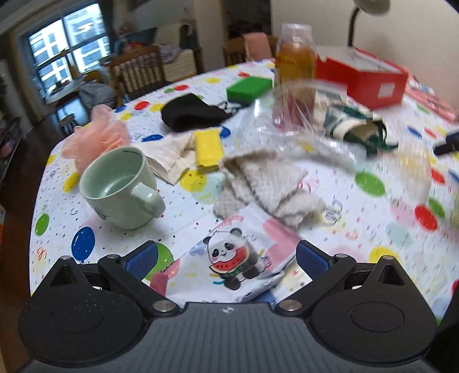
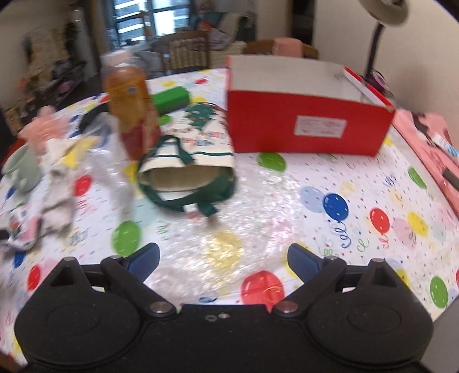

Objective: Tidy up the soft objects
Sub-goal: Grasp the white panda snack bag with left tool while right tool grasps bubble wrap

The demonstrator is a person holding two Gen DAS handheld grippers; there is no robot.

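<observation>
In the left wrist view my left gripper [image 1: 226,248] is open low over the table, with a panda-print tissue pack [image 1: 238,258] lying between its blue pads, which do not press on it. Beyond it lie a beige knit cloth [image 1: 266,183], a yellow sponge [image 1: 208,149], a cream cloth [image 1: 169,157], a black fabric piece [image 1: 192,112], a pink mesh puff [image 1: 97,134] and a green sponge [image 1: 248,87]. My right gripper [image 2: 223,248] is open above a clear bubble-wrap sheet [image 2: 229,218], holding nothing. A green-and-white tote bag [image 2: 186,160] lies ahead of it.
An open red box [image 2: 309,126] stands at the back right, with a lamp [image 2: 384,11] behind it. An orange bottle [image 2: 129,100] stands left of the tote bag. A mint mug [image 1: 120,186] sits near the table's left edge. A pink book [image 2: 430,149] lies at the far right.
</observation>
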